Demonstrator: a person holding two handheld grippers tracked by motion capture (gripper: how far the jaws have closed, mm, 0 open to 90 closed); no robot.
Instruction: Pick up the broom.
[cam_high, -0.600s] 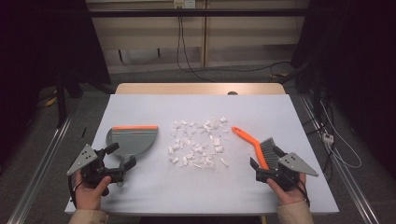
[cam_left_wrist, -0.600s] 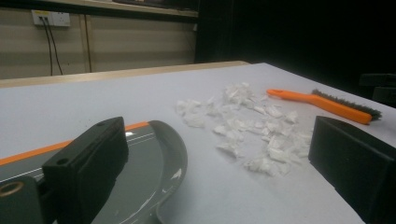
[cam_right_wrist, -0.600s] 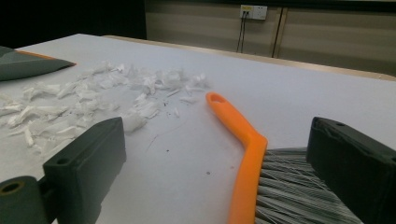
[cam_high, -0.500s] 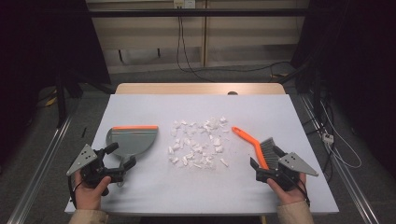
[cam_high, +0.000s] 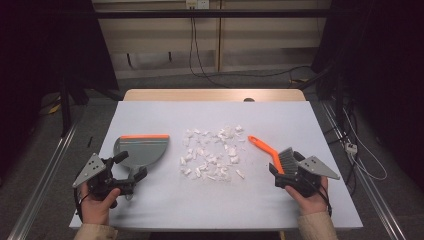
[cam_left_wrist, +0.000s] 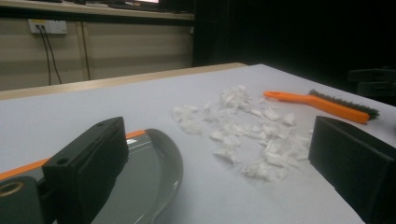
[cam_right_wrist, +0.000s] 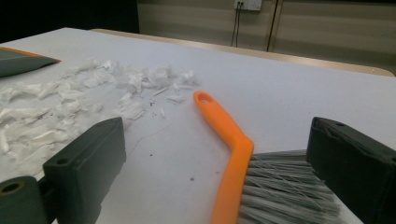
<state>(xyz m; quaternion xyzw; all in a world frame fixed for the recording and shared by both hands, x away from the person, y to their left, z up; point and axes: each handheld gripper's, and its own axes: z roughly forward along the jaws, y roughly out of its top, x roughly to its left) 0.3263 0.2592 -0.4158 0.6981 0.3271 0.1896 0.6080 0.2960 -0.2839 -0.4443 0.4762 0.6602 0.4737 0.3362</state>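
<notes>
Fingers of both grippers stand spread and grasp nothing. From the high view, the left gripper (cam_high: 131, 171) rests low at the left of the white counter (cam_high: 210, 210), held in the person's left hand (cam_high: 96, 206). Its fingers (cam_high: 120, 157) reach around the near edge of the grey dustpan (cam_high: 142, 150), whose short handle lies between them; whether they touch it cannot be told from above. The dustpan's orange lip faces away from the person. A scatter of white paper scraps (cam_high: 212, 152) lies in the middle of the counter, between the two tools. At the right, the right gripper (cam_high: 284, 169) sits in the right hand (cam_high: 312, 200), its fingers flanking the bristle end of the orange brush (cam_high: 272, 152), whose handle slants up and left toward the scraps.

Seen from the left gripper view, both black fingers (cam_left_wrist: 88, 163) rise wide apart. The dustpan (cam_left_wrist: 154, 172) lies just beside and partly behind the left-hand finger, flat on the counter. The paper scraps (cam_left_wrist: 243, 130) lie beyond, in the gap, and the brush (cam_left_wrist: 317, 103) lies farther off at the right.

Looking along the right gripper view, the fingers (cam_right_wrist: 88, 158) are released. The brush (cam_right_wrist: 233, 149) lies between them, nearer the right-hand finger, with the grey bristles reaching up to it. Paper scraps (cam_right_wrist: 70, 102) spread at the left.
</notes>
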